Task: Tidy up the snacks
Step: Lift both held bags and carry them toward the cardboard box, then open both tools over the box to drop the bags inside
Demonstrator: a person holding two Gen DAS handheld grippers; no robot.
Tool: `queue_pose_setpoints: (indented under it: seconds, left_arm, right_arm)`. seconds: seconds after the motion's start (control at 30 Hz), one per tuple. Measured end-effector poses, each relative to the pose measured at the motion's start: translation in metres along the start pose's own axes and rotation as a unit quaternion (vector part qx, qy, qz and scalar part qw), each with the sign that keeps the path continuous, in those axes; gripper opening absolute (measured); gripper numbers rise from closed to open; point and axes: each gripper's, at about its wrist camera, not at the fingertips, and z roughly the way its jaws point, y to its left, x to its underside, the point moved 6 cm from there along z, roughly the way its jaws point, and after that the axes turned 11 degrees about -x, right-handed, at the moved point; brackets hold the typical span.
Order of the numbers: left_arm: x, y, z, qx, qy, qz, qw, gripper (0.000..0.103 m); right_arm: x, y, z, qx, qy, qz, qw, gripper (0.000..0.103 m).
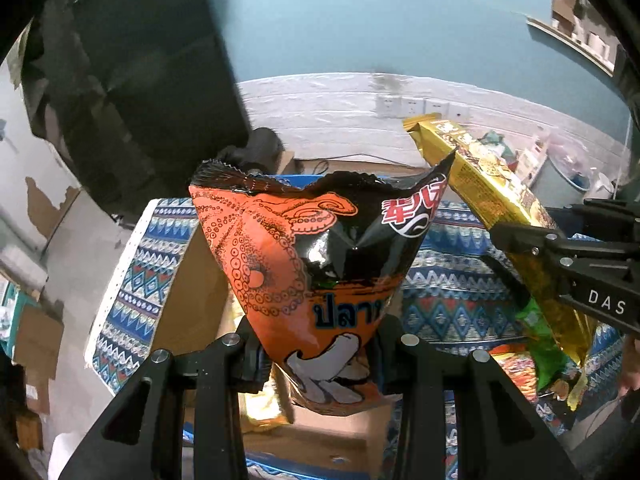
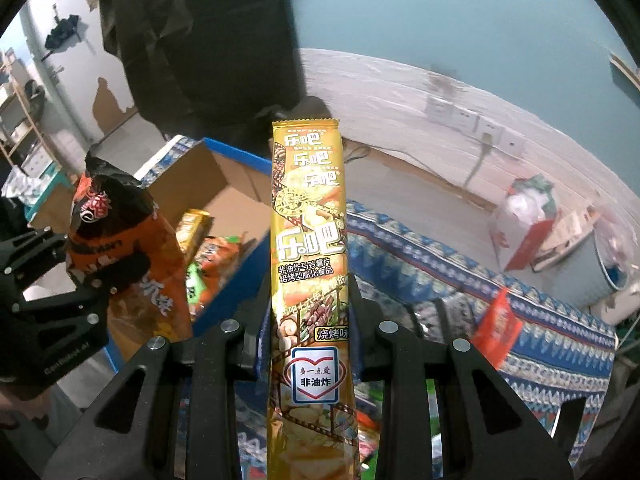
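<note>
Left gripper [image 1: 320,356] tilted down, clamping orange squid bag [image 1: 316,264]; right gripper [image 2: 310,344] likewise (pinching gold packet [image 2: 308,240])

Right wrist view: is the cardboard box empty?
No, the cardboard box already holds snack packs, yellow and orange ones, lying against its inner wall.
</note>
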Motion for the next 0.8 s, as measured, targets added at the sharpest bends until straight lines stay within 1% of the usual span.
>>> queue_pose_setpoints:
  seconds: [0.4, 0.57, 0.8]
  left_arm:
    - [0.019, 0.048, 0.040, -0.026, 0.039, -0.034, 0.9983, 0.039]
    - [0.025, 0.059, 0.054, -0.023, 0.059, -0.052, 0.9967, 0.039]
    - [0.033, 0.068, 0.070, -0.030, 0.078, -0.057, 0.9949, 0.039]
  right_arm:
    - [-0.020, 0.044, 0.052, -0.034, 0.029, -0.017, 0.999, 0.029]
    - [-0.024, 0.059, 0.071, -0.044, 0.040, -0.021, 0.998, 0.029]
    - [-0.025, 0.077, 0.093, -0.054, 0.057, -0.027, 0.997, 0.029]
